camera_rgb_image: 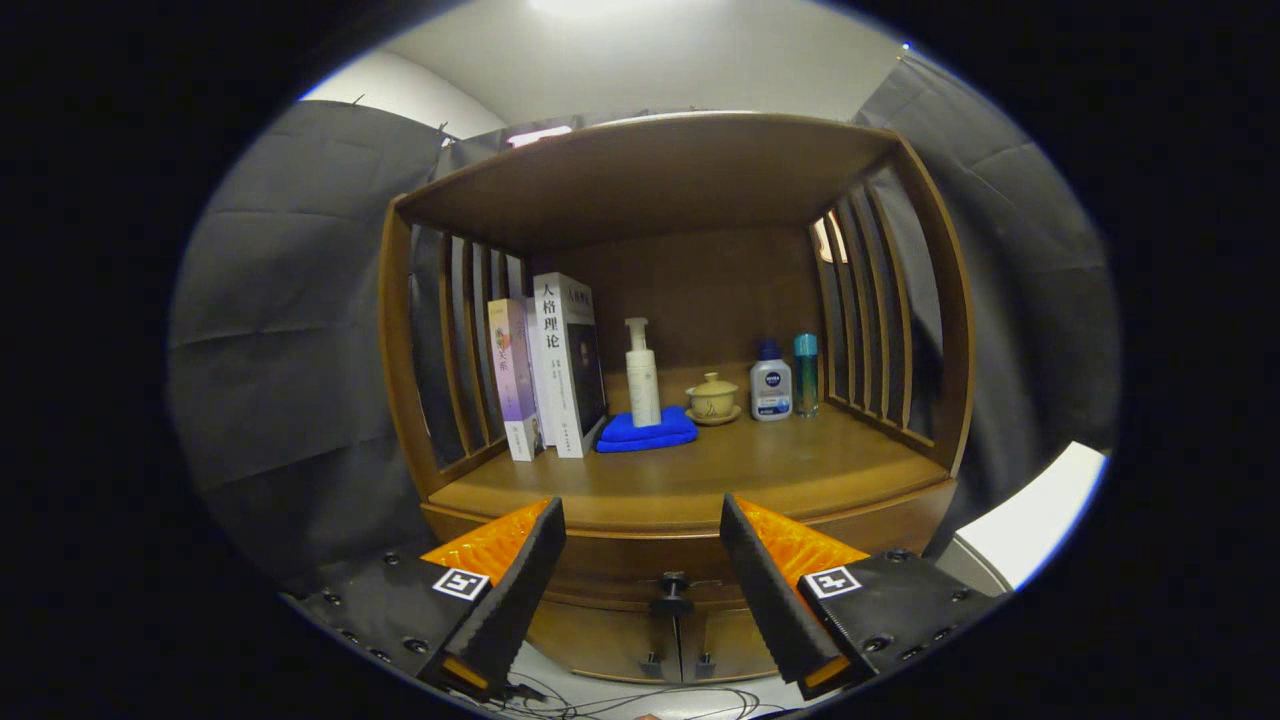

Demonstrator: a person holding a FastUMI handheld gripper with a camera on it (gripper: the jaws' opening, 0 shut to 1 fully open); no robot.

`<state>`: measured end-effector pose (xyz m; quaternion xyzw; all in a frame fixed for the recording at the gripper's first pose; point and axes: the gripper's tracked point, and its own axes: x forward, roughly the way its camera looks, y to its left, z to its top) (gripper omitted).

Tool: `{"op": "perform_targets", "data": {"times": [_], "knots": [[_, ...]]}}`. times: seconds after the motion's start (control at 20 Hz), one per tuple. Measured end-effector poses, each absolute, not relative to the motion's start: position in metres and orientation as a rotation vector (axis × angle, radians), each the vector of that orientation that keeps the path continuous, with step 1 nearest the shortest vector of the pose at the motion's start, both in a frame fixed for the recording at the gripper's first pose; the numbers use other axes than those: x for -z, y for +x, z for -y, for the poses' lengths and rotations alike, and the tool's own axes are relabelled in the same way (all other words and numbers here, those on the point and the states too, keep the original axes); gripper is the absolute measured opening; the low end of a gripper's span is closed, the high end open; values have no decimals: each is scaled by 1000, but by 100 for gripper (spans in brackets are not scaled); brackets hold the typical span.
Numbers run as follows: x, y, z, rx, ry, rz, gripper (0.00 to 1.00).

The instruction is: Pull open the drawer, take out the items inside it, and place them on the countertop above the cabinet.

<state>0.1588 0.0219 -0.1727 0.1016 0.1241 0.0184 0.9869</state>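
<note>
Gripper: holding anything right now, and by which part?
Nothing is held. The gripper is open, its fingers spread apart in the air in front of the cabinet, with the drawer knob beyond the gap between them, untouched.

Dark grey wrinkled cloth walls (pixel 290 330) hang on both sides of a brown wooden shelf cabinet with slatted sides (pixel 660 170). Above, a plain white ceiling (pixel 640 60) glows with 1 bright light (pixel 580 8).

On the countertop (pixel 700 470), from nine o'clock round to three: books (pixel 550 365), a pump bottle (pixel 642 375) standing on a folded cloth (pixel 647 430), a lidded cup (pixel 712 398), two small bottles (pixel 785 378). The drawer knob (pixel 672 583) sits at six o'clock, below the countertop, between the spread fingers of the gripper (pixel 642 525).
</note>
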Motion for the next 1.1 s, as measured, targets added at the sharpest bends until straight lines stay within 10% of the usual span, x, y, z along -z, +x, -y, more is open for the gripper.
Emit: {"op": "perform_targets", "data": {"times": [0.8, 1.1], "knots": [[319, 200, -25, -3, 179, -392, 99], [322, 199, -29, -8, 144, -366, 63]]}}
